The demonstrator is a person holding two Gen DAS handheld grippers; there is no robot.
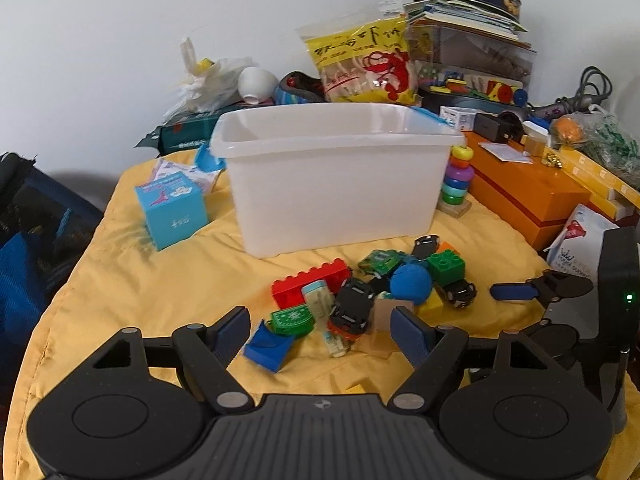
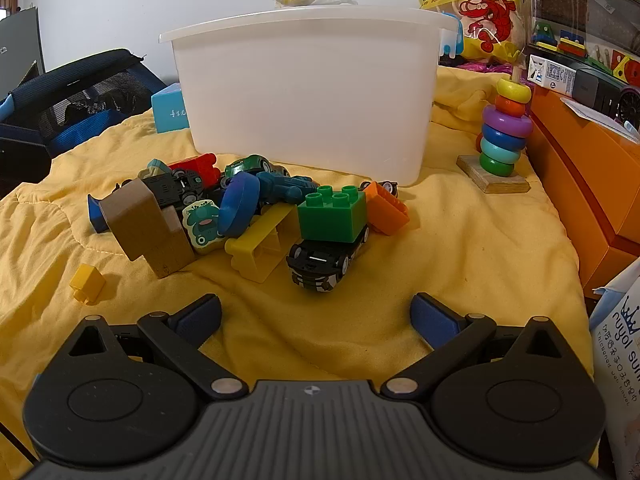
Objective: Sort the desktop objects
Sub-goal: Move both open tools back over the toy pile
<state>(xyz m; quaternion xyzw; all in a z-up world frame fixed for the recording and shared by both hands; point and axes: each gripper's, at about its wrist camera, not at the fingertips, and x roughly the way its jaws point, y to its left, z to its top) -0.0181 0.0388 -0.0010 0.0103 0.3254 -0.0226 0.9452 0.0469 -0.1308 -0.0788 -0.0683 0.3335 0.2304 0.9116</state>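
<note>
A pile of small toys lies on the yellow cloth (image 1: 160, 280) in front of a white plastic bin (image 1: 332, 176). It holds a red brick (image 1: 308, 284), a blue ball (image 1: 411, 283), a green brick (image 2: 332, 216), a black toy car (image 2: 326, 258), a yellow piece (image 2: 260, 250), a brown block (image 2: 144, 224) and an orange piece (image 2: 386, 208). My left gripper (image 1: 320, 332) is open just above the near side of the pile. My right gripper (image 2: 316, 316) is open, a little short of the black car. The right gripper (image 1: 516, 292) also shows at the left view's right edge.
A light blue box (image 1: 172, 212) stands left of the bin (image 2: 304, 92). A ring stacker (image 2: 504, 128) and orange boxes (image 2: 592, 184) stand on the right. Snack bag (image 1: 368, 60), tins and clutter line the back. A small yellow brick (image 2: 88, 282) lies apart at the left.
</note>
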